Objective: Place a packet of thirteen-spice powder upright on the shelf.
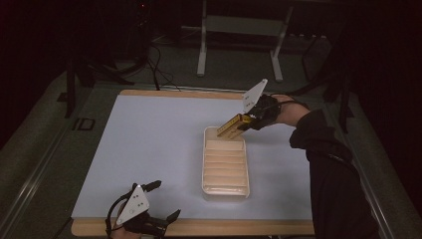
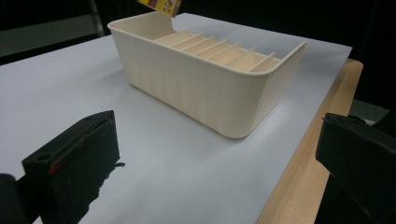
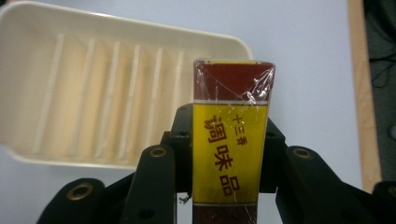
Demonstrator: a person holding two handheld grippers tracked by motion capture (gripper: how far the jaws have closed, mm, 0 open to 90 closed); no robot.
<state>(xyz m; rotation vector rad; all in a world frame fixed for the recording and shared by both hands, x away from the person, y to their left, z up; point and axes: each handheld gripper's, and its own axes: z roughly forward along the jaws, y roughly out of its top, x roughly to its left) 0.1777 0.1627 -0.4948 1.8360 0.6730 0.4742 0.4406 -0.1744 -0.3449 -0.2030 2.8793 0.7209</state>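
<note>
Right gripper [image 1: 245, 121], frame centre, clamps a yellow-and-maroon wrapped box [image 3: 231, 140] above the cream slotted plastic tray [image 1: 225, 188]; left gripper [image 1: 161, 201], lower left, gapes empty.

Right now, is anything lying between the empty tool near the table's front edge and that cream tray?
No. In the left gripper view, bare white table cover separates the left tool from the cream tray.
</note>
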